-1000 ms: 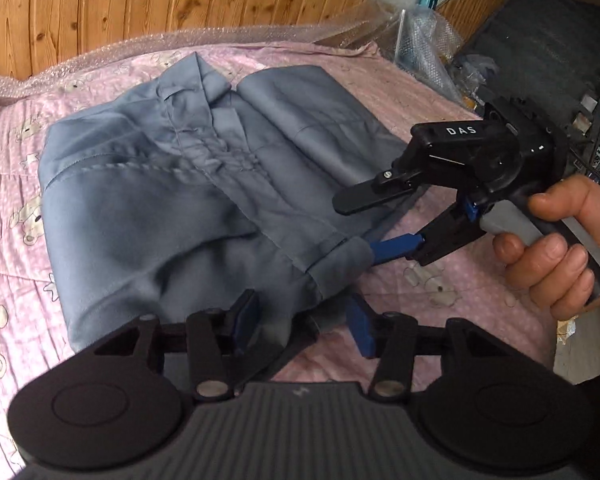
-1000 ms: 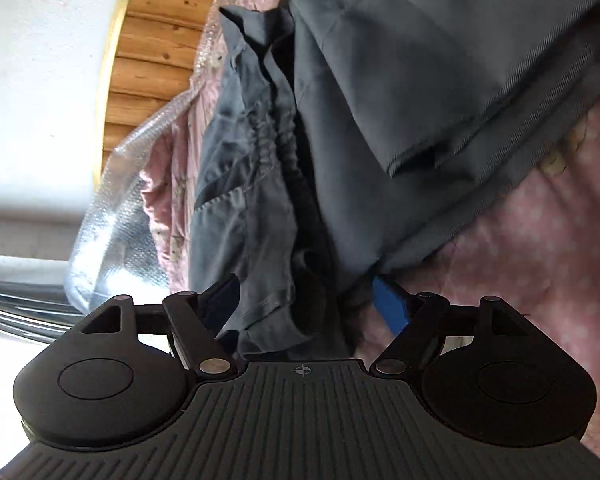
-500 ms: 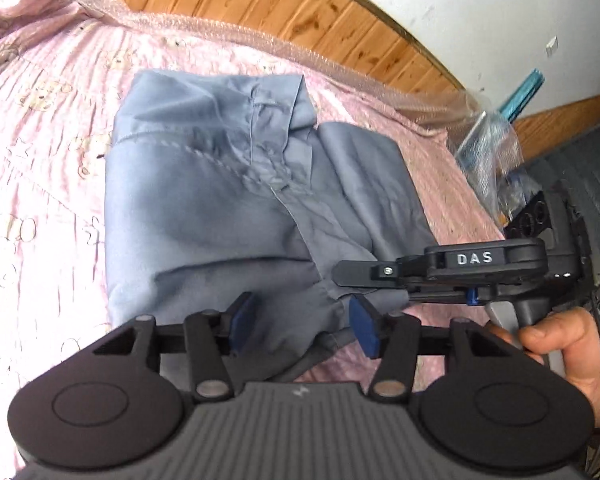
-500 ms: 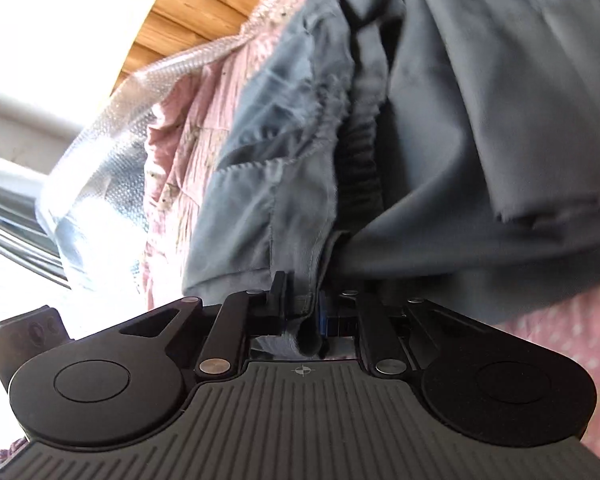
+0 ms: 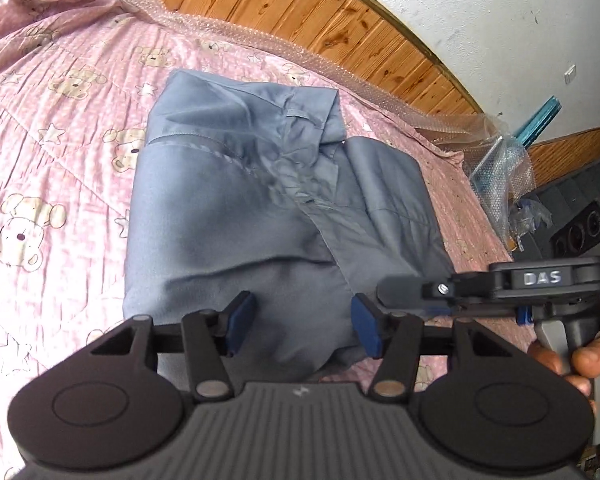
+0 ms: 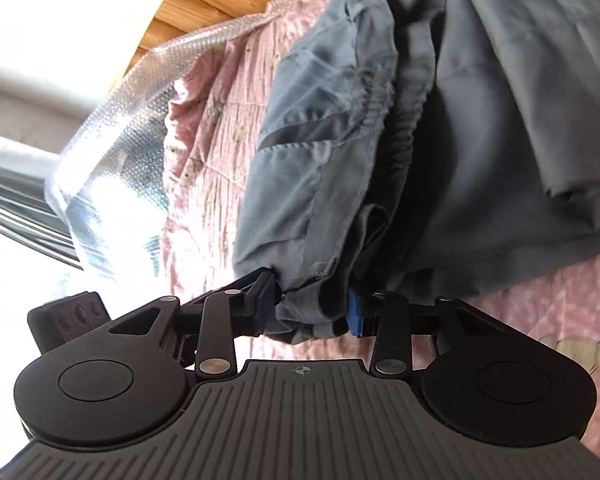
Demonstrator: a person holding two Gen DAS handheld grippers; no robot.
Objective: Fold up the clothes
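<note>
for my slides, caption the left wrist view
Left gripper straddling the near hem of a blue-grey collared shirt on a pink bear-print quilt, right gripper alongside.

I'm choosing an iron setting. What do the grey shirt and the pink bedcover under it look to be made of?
The grey shirt looks like a thin, smooth woven fabric, perhaps cotton blend: faint sheen, soft creases, stitched seams. The pink bedcover looks like crinkled quilted cotton, matte, printed with bears and stars. Fibre content cannot be confirmed by sight.
</note>
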